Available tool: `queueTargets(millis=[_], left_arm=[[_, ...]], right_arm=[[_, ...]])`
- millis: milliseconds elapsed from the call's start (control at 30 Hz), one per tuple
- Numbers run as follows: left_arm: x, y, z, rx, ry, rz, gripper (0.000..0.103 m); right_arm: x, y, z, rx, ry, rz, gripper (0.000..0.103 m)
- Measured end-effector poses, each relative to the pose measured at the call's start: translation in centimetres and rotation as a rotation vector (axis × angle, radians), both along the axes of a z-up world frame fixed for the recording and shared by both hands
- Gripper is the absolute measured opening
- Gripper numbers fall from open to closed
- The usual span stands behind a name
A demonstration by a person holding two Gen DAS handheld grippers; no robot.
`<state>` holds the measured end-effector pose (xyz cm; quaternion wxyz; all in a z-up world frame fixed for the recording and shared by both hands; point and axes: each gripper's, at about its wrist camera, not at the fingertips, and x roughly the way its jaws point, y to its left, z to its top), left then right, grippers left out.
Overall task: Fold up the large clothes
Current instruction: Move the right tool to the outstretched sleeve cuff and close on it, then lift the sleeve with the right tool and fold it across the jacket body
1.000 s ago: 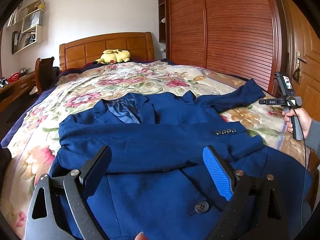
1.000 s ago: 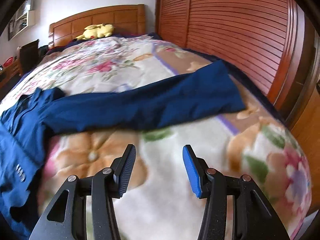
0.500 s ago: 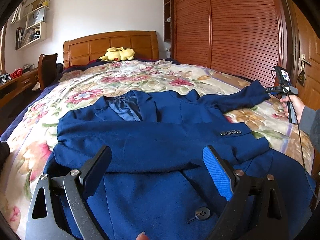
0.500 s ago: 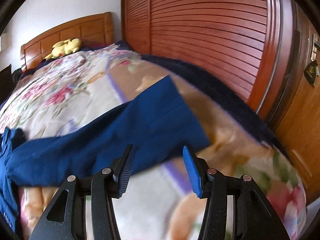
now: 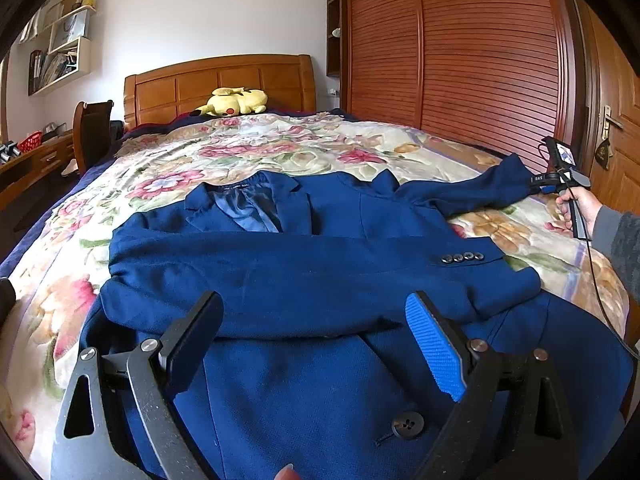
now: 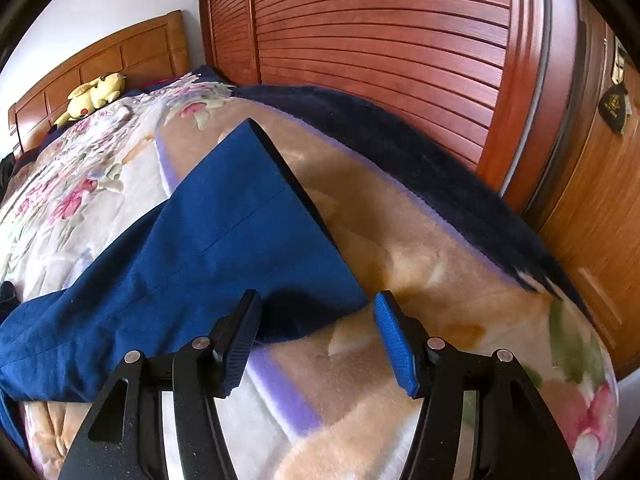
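Observation:
A dark blue jacket (image 5: 320,360) lies face up on the floral bedspread (image 5: 260,148). One sleeve (image 5: 280,280) is folded across its chest, cuff buttons to the right. The other sleeve (image 5: 480,192) stretches out toward the bed's right edge. My left gripper (image 5: 316,340) hovers open above the jacket's lower front, holding nothing. A hand holds my right gripper (image 5: 538,186) at that sleeve's end. In the right wrist view the sleeve's cuff (image 6: 248,208) lies just ahead, its near corner between the fingers of the right gripper (image 6: 316,332). Its jaws are opening and the pads do not press the cloth.
A yellow plush toy (image 5: 232,102) rests by the wooden headboard (image 5: 216,80). Slatted wardrobe doors (image 5: 460,60) and a door (image 5: 616,140) run close along the bed's right side. A dark blanket edge (image 6: 420,168) borders the bed there. A chair (image 5: 94,128) and desk (image 5: 28,156) stand left.
My right gripper has travelled along the outstretched sleeve to its cuff end, dropped closer to the bed, rolled, and its jaws stand wider. The left gripper has hardly moved.

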<state>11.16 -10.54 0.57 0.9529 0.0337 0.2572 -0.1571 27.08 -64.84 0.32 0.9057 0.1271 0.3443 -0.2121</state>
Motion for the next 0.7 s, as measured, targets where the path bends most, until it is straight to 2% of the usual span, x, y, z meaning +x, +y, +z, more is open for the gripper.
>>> queueTargets(millis=[333,433,567,600,700], left_arm=[[0.1,0.0,-0.4,-0.006,0.003,-0.004,0.093],[0.0,-0.1,-0.4,-0.006,-0.001,-0.003,0.093],[-0.1,0.2,-0.3,-0.009,-0.001,-0.002,0.093],[-0.1,0.2,-0.3,-0.011,0.001,-0.002,0.093],[-0.1,0.3,-0.2,-0.015,0.002,-0.002,0.093]], right_arm=[[1.4,-0.1,-1.1,-0.035,0.021,-0.007,0.061],[1.2,0.3,-1.2,-0.047,0.020,0.000,0.057],[1.4,1.8,-1.0,-0.083,0.041,0.057,0.026],[1.5,2.3,-0.9,-0.095,0.049,0.078,0.014],[1.4,4.2,-0.2,-0.142,0.053,0.119,0.010]])
